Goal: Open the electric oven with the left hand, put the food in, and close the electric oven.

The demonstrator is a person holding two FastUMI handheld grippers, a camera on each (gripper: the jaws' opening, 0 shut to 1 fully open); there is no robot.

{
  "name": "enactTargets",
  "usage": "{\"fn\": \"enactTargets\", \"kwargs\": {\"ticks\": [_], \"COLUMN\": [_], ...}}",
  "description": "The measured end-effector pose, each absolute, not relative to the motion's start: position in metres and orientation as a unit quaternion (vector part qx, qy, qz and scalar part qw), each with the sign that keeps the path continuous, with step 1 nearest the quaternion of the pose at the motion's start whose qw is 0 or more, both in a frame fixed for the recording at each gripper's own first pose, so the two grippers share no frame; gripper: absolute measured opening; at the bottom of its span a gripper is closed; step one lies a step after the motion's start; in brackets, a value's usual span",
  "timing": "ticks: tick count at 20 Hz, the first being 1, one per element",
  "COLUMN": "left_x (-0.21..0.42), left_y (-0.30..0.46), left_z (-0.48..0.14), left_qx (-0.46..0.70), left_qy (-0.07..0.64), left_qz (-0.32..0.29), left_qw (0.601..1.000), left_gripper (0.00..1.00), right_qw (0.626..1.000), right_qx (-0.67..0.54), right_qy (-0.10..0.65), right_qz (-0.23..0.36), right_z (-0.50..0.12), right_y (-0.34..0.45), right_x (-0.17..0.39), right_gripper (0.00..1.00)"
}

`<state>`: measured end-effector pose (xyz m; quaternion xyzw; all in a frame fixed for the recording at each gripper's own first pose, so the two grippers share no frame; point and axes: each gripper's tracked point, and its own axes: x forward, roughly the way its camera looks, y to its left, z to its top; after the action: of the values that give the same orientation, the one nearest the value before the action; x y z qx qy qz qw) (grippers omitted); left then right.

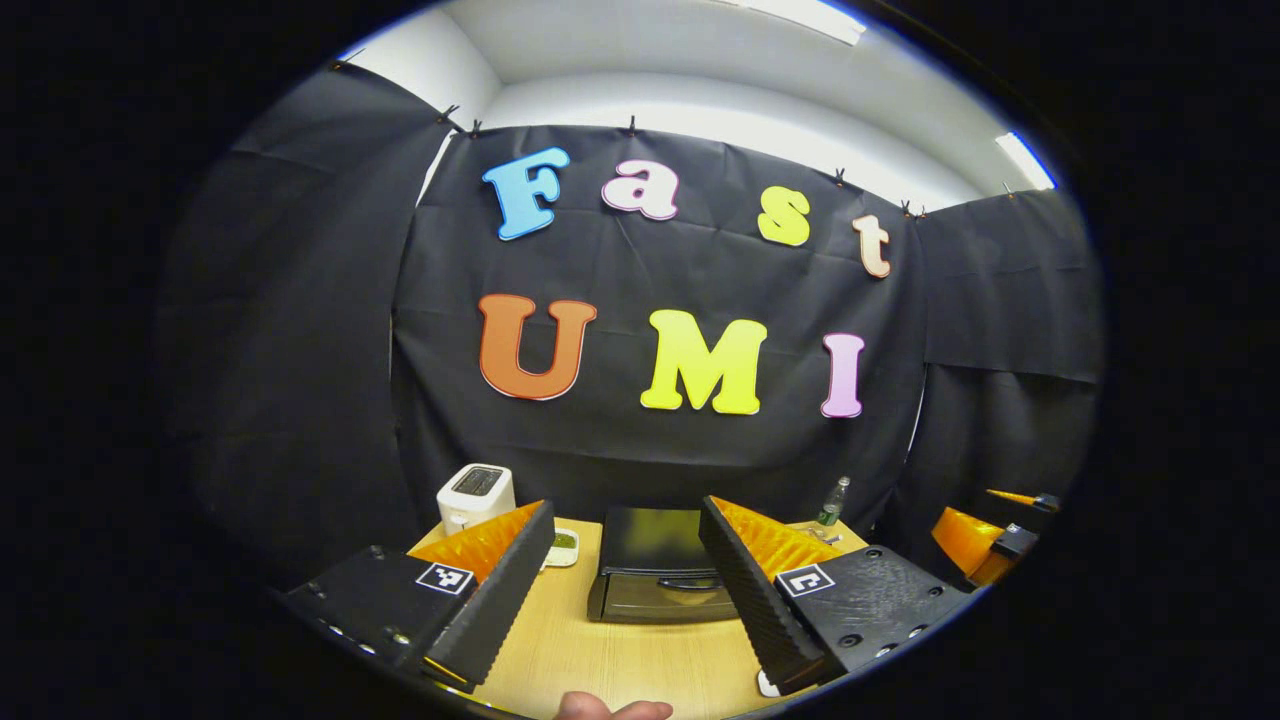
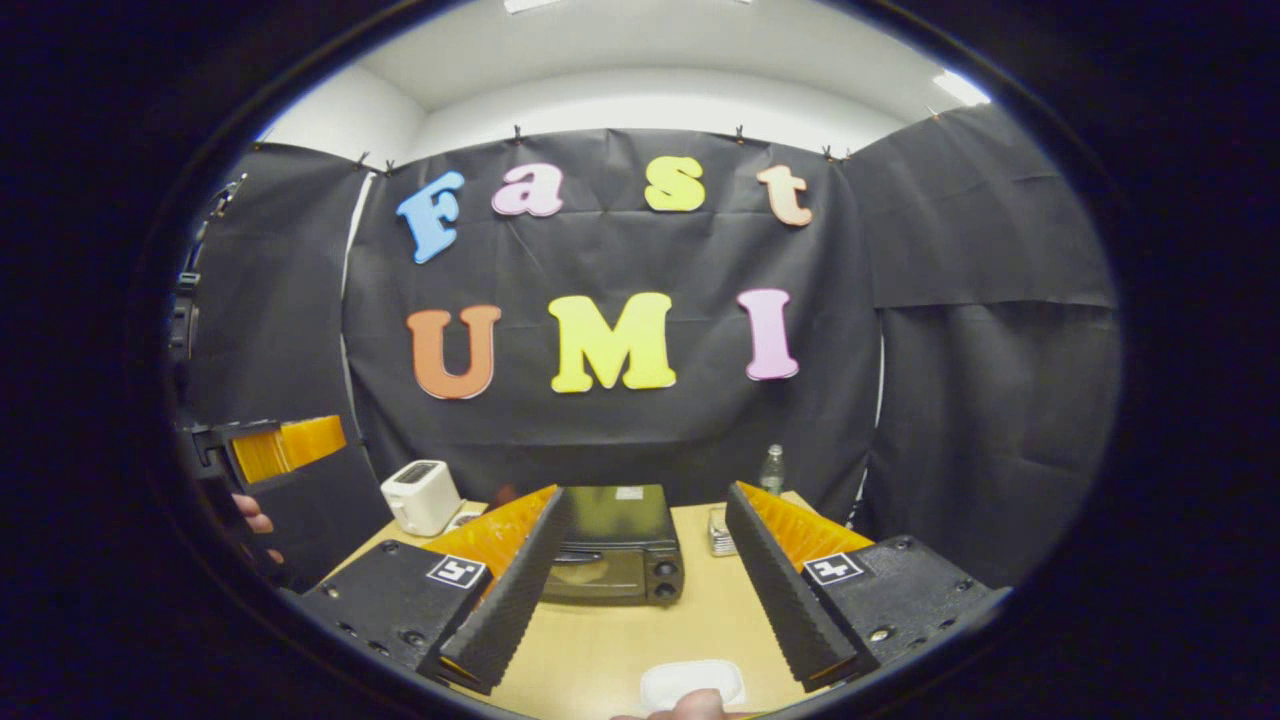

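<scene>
While both grippers hover wide open w/ nothing held, left gripper (image 1: pixel 625 590) and right gripper (image 2: pixel 650 580) face the black boxy electric oven (image 1: pixel 655 565), door shut, mid wooden table (image 1: pixel 620 660). Opening not yet begun; next, left must reach the door handle (image 1: pixel 690 582). Food is probably the small white dish (image 2: pixel 692 683) at the near edge.

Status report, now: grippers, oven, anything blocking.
Left gripper and right gripper open, empty, above the table. Oven door shut. Approach to handle unobstructed.

Glossy oven (image 2: pixel 615 545), wood-grain table (image 2: pixel 620 640).
</scene>
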<state>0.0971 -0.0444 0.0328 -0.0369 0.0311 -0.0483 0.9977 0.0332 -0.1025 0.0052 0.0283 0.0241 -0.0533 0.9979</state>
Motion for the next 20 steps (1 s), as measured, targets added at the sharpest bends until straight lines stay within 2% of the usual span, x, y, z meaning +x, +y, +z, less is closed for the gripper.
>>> {"fn": "enactTargets", "kwargs": {"ticks": [8, 11, 20], "left_x": [0.044, 0.031, 0.005], "left_y": [-0.025, -0.024, -0.012], "left_z": [0.025, 0.025, 0.029], "left_qx": [-0.027, -0.035, -0.016], "left_qy": [0.029, 0.022, 0.016], "left_qz": [-0.033, -0.032, -0.032], "left_qw": [0.999, 0.999, 0.999], "left_gripper": [0.94, 0.94, 0.94], "right_qw": [0.999, 1.0, 1.0], "right_qx": [0.006, -0.002, 0.003], "right_qy": [0.039, 0.021, 0.021], "right_qz": [-0.015, 0.0, 0.01], "right_z": [0.002, 0.014, 0.01], "right_y": [-0.055, -0.04, -0.016], "right_x": [0.019, 0.009, -0.007], "right_gripper": [0.97, 0.97, 0.97]}}
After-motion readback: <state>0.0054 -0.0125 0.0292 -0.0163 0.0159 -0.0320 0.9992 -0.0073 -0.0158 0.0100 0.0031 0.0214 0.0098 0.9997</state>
